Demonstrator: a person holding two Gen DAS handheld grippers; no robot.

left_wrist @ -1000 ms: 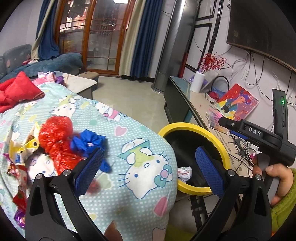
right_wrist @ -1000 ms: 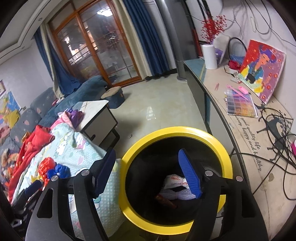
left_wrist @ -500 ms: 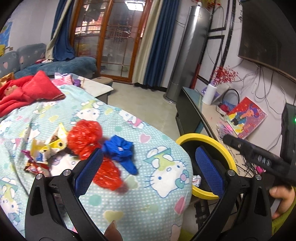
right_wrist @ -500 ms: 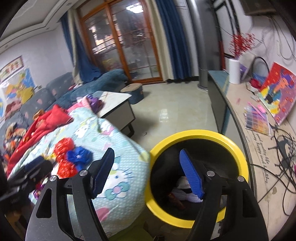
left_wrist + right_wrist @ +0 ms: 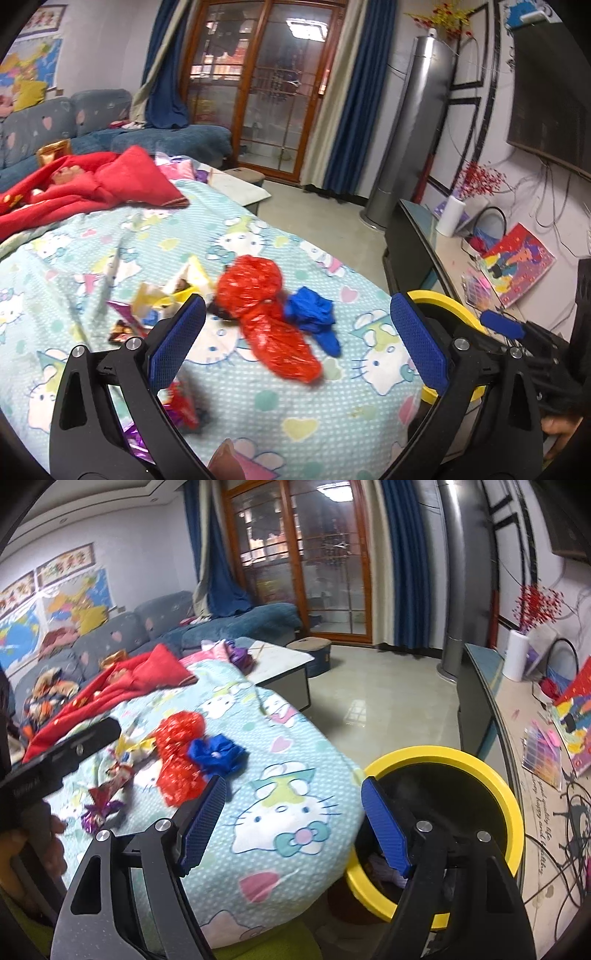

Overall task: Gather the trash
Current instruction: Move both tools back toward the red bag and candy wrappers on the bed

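on the cartoon-cat bedspread (image 5: pixel 258 402), ahead of the left gripper (image 5: pixel 295 341), lie a red plastic bag (image 5: pixel 269 314) and, touching it, a crumpled blue bag (image 5: pixel 314 317); foil wrappers (image 5: pixel 162 306) sit by its left finger. left jaws wide, empty. right gripper (image 5: pixel 291 825) also wide and empty, its right finger over the yellow-rimmed bin (image 5: pixel 513 812), paper scraps inside.

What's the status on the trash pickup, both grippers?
Left gripper open, empty. Right gripper open, empty. Red bag, blue bag, wrappers on blanket; yellow-rimmed bin alongside. Nothing in the way.
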